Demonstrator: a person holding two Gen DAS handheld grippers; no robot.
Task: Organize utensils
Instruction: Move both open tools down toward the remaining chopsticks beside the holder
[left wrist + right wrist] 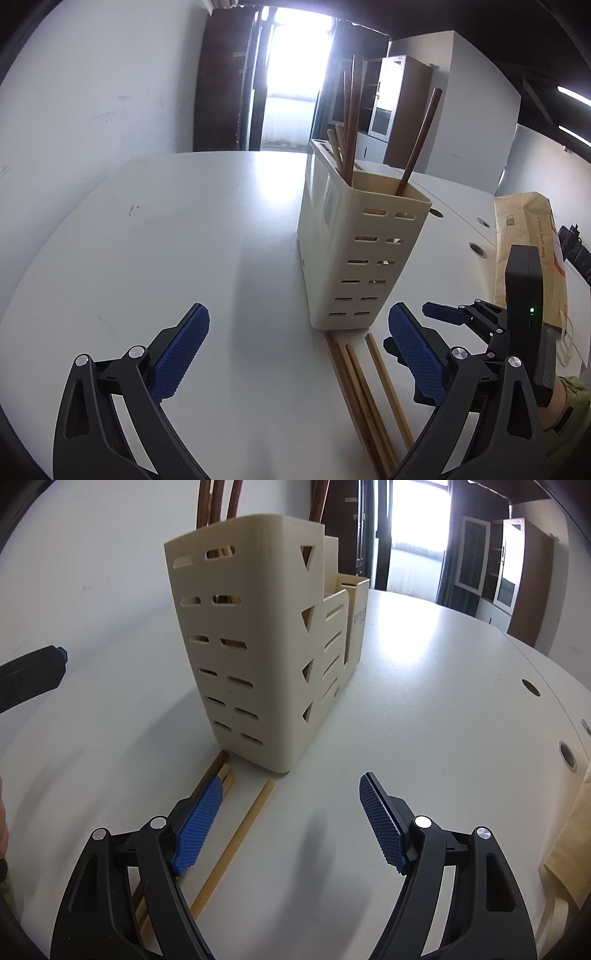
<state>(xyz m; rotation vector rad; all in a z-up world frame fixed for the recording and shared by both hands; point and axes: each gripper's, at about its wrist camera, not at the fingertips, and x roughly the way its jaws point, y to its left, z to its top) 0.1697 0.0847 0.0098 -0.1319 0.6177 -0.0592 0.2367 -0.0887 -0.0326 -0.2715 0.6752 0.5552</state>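
A cream slotted utensil holder (351, 243) stands on the white table (166, 240); it also shows in the right wrist view (266, 657). Several dark and light chopsticks (351, 122) stand inside it. Three loose chopsticks (365, 391) lie on the table at its near end, also seen in the right wrist view (236, 838). My left gripper (299, 347) is open and empty, just left of the loose chopsticks. My right gripper (291, 819) is open and empty above the table, with its left finger over two of the chopsticks. The right gripper (480, 325) also shows in the left wrist view.
A brown paper bag (532, 251) lies at the table's right side, also at the edge of the right wrist view (572, 830). Cable holes (567, 755) dot the table's right edge. Cabinets (399, 107) and a bright doorway (291, 85) stand behind.
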